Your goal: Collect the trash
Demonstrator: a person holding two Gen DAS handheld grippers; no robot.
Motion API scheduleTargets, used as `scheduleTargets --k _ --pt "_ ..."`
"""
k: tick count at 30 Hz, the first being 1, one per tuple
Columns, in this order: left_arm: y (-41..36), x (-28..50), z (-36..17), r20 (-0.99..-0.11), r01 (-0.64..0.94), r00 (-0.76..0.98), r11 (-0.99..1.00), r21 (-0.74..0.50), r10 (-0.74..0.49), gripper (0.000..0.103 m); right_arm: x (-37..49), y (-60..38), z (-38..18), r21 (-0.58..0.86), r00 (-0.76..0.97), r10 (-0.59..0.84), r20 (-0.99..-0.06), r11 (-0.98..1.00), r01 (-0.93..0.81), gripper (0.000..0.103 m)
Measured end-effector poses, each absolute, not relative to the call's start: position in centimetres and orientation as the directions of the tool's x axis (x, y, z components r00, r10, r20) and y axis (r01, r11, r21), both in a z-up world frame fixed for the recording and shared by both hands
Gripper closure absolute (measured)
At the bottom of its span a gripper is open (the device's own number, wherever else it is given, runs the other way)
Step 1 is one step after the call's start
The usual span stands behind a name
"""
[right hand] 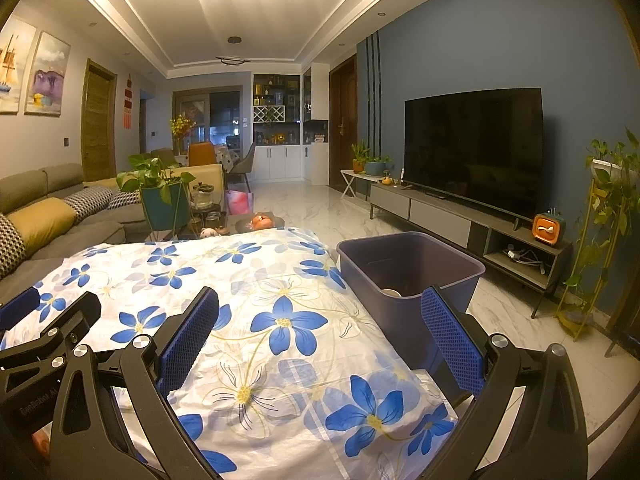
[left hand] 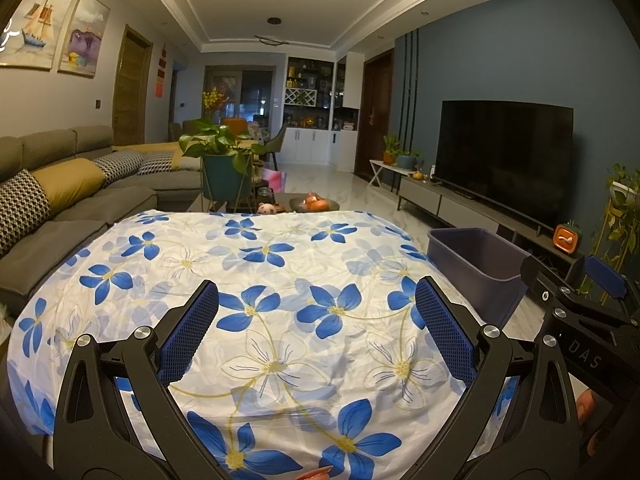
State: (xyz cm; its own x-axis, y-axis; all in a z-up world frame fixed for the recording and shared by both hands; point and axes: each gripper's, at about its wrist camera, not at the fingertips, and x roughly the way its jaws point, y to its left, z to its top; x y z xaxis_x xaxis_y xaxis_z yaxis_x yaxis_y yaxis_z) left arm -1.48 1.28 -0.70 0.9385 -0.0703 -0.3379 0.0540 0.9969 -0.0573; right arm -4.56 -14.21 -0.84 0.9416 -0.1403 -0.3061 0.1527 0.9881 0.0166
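A living room in warm ceiling light. In the foreground a bench is covered by a white cloth printed with large blue flowers; the cloth is lightly wrinkled and nothing lies on the part in view.

The left hand-held gripper hangs above the near half of the bench with its jaws spread wide and nothing between the blue pads. The right hand-held gripper is level with it over the bench's right edge, jaws also wide and empty. Each one shows at the side of the other's view.

Just beside the bench's right edge a dark purple bin stands on the pale marble floor. Inside it, near the closest wall, a small pale rounded item is partly visible; what it is cannot be told.

Past the bench's far edge sit a plate of orange fruit, a small pink toy and a leafy plant in a teal pot. A grey sofa with yellow and patterned cushions runs along the left wall. On the right, a large dark television stands on a low cabinet against a blue wall. White cupboards fill the far end of the room.
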Motion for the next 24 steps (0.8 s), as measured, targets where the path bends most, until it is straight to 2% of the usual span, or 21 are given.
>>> scheduleTargets --k 8,13,18,24 --pt "0.80 -1.15 -0.60 -0.336 0.045 0.940 0.998 -0.046 -0.058 0.006 -4.54 -14.23 -0.82 0.017 0.941 -0.140 -0.307 0.988 0.153 0.005" --pt "0.79 -1.11 -0.59 -0.322 0.039 0.945 0.998 -0.044 -0.051 0.025 -4.40 -14.36 -0.73 0.019 0.940 -0.140 -0.311 0.988 0.154 0.005" --pt "0.60 -0.82 -0.44 -0.321 0.040 0.946 0.998 -0.042 -0.051 0.025 -4.37 -14.46 -0.71 0.023 0.941 -0.138 -0.307 0.988 0.153 0.005" --pt "0.54 -0.68 -0.42 -0.321 0.036 0.946 0.999 -0.039 -0.047 0.011 -4.51 -14.41 -0.91 0.022 0.941 -0.139 -0.307 0.988 0.154 0.005"
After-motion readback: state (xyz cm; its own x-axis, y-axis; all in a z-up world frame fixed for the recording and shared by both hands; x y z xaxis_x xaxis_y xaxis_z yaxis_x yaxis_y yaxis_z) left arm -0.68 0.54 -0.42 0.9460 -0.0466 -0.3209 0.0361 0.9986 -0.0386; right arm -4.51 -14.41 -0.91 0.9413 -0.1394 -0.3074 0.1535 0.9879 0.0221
